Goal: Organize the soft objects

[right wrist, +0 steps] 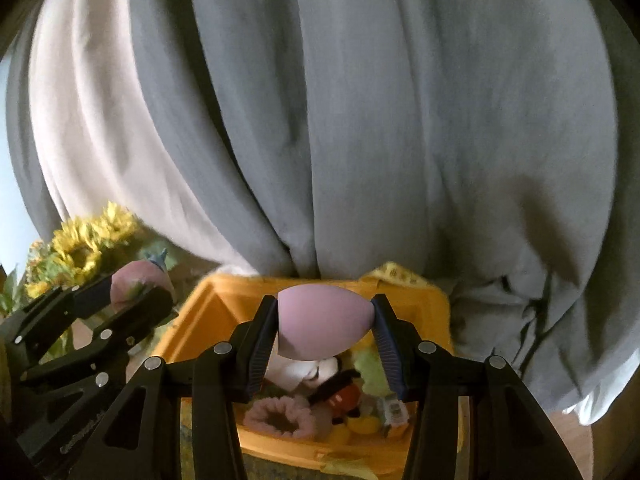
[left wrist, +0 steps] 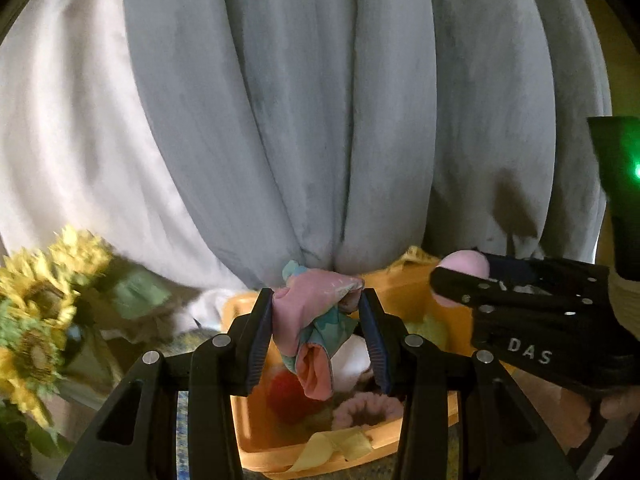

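Note:
My left gripper [left wrist: 318, 316] is shut on a pink and teal cloth [left wrist: 316, 312] that hangs down over the orange bin [left wrist: 400, 284]. My right gripper [right wrist: 326, 330] is shut on a lilac egg-shaped sponge [right wrist: 320, 326], held above the same orange bin [right wrist: 224, 300]. The right gripper also shows in the left wrist view [left wrist: 460, 280] with the sponge [left wrist: 466, 266]. The left gripper shows in the right wrist view [right wrist: 136, 292] with the cloth [right wrist: 138, 280]. The bin holds a pink scrunchie [right wrist: 280, 420], a white soft thing [right wrist: 304, 370], a red and black toy [right wrist: 344, 396] and a yellow ribbon [left wrist: 332, 444].
Grey curtains [left wrist: 320, 120] and a white curtain [left wrist: 72, 140] hang close behind the bin. Yellow sunflowers [left wrist: 36, 300] stand at the left. A dark device with a green light [left wrist: 624, 184] is at the right edge. A yellow cloth [right wrist: 396, 272] lies behind the bin.

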